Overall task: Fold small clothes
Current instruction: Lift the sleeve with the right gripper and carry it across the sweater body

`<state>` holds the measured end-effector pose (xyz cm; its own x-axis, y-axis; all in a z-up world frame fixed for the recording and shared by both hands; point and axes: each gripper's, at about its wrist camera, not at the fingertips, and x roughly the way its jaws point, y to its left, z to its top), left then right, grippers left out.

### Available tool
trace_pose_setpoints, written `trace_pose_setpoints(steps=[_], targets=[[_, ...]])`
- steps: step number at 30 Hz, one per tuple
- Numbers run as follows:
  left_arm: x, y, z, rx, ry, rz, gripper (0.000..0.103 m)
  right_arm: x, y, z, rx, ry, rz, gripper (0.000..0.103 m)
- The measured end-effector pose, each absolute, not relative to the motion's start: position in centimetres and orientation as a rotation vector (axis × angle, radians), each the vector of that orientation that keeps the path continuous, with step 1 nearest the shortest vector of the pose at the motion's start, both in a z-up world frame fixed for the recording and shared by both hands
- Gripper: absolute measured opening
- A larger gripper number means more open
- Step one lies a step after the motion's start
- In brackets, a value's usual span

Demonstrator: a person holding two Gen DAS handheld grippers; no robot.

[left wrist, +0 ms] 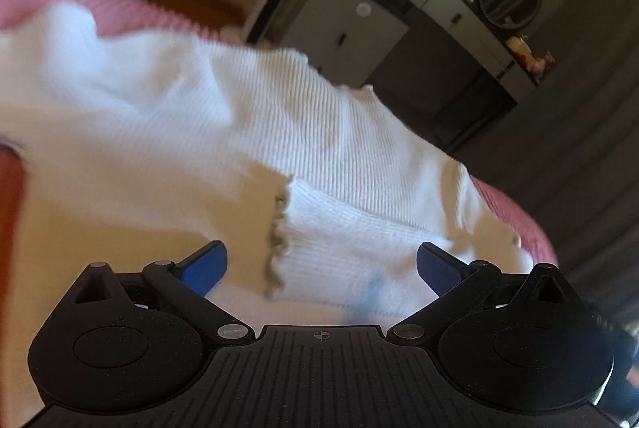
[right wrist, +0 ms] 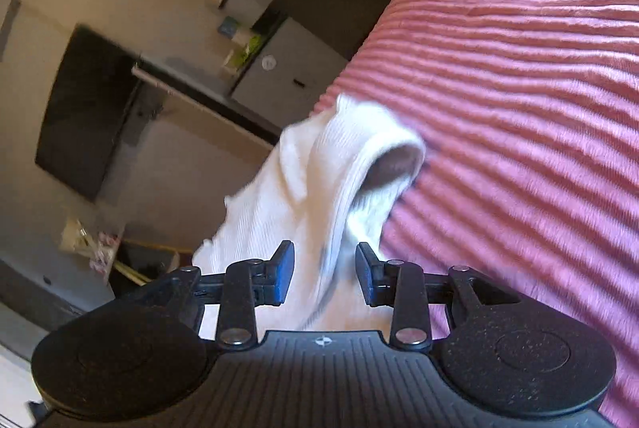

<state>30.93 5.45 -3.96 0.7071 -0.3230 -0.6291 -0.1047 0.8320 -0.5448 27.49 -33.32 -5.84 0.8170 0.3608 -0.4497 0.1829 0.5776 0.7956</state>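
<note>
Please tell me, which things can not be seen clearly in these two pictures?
- Left wrist view: the far end of the white sock is smeared by motion blur, and the left tongs body covers its near end.
- Right wrist view: whether the right tongs pinch the sock is unclear; the cloth between the pads is blurred.
- Both views: small items on the cabinet are too small to name.
- The pink bedspread runs past the frame edge.

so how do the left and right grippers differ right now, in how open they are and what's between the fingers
The left gripper has its blue pads spread wide; the right gripper has its pads much closer, though a gap remains.
White sock fabric lies broad and flat between the left fingers; a narrow bunched strip of sock runs between the right ones.
Whether either is pinching the cloth is unclear. Both are over the pink ribbed bedspread.
</note>
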Motion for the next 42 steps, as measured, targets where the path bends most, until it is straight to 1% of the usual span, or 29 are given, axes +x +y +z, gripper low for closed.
trace_pose_setpoints(steps=[1,2,3,6,7,8,10,12,17,19,22,25,26,27,29,32,36,37,39,41,42], targets=[[31.3,5.3,-4.1,-0.597,0.788,-0.131,0.097,27.8,-33.4,-6.2,0.974,0.624,0.114,0.034],[31.7,5.0,-4.2,-0.594,0.785,-0.138,0.089,27.9,-33.6,-6.4,0.985,0.621,0.114,0.035],[32.1,4.8,-4.2,-0.587,0.789,-0.146,0.085,27.8,-33.6,-6.7,0.997,0.616,0.114,0.036],[32.7,4.3,-4.1,-0.574,0.799,-0.170,0.068,28.9,-33.9,-7.4,1.054,0.611,0.109,0.036],[33.0,4.2,-4.1,-0.565,0.808,-0.164,0.055,29.0,-34.1,-7.7,1.074,0.608,0.114,0.036],[33.2,4.1,-4.1,-0.556,0.818,-0.152,0.035,29.0,-34.1,-7.8,1.086,0.604,0.120,0.036],[33.3,4.5,-3.8,-0.550,0.830,-0.129,0.012,29.0,-34.1,-7.9,1.084,0.593,0.128,0.037],[32.9,5.2,-3.0,-0.566,0.803,-0.137,0.011,28.9,-34.2,-7.5,1.086,0.569,0.134,0.037],[30.9,7.3,1.6,-0.538,0.651,-0.138,0.011,28.8,-34.5,-7.5,1.153,0.531,0.158,0.040],[30.4,8.7,2.7,-0.549,0.625,-0.124,0.011,28.8,-34.3,-7.6,1.157,0.534,0.159,0.042],[29.9,10.1,3.3,-0.516,0.607,-0.083,0.011,29.1,-33.7,-7.5,1.134,0.541,0.172,0.041],[29.4,11.4,3.1,-0.529,0.612,-0.068,0.011,29.4,-33.1,-7.4,1.098,0.541,0.180,0.036],[29.4,11.7,2.9,-0.521,0.624,-0.054,0.011,29.5,-33.0,-7.4,1.092,0.545,0.175,0.030],[29.4,11.8,2.7,-0.512,0.630,-0.046,0.011,29.5,-32.9,-7.5,1.086,0.550,0.166,0.017],[29.5,12.2,2.3,-0.509,0.643,-0.028,0.011,29.7,-32.6,-7.8,1.074,0.577,0.152,0.008],[29.5,12.6,2.3,-0.520,0.630,-0.018,0.011,29.9,-32.5,-8.0,1.049,0.609,0.139,0.007],[29.3,12.7,2.3,-0.505,0.606,0.007,0.011,29.5,-32.9,-7.4,1.125,0.514,0.273,0.007],[29.5,12.7,2.2,-0.486,0.617,0.023,0.012,29.6,-32.7,-7.2,1.098,0.534,0.272,0.007],[29.9,12.5,1.6,-0.425,0.663,0.064,0.014,29.9,-31.9,-6.5,0.946,0.621,0.201,0.007],[30.3,12.1,0.8,-0.354,0.718,0.115,0.020,30.5,-30.8,-6.3,0.757,0.729,0.101,0.007],[30.2,11.9,0.5,-0.321,0.734,0.140,0.026,30.7,-30.6,-6.4,0.737,0.756,0.098,0.006]])
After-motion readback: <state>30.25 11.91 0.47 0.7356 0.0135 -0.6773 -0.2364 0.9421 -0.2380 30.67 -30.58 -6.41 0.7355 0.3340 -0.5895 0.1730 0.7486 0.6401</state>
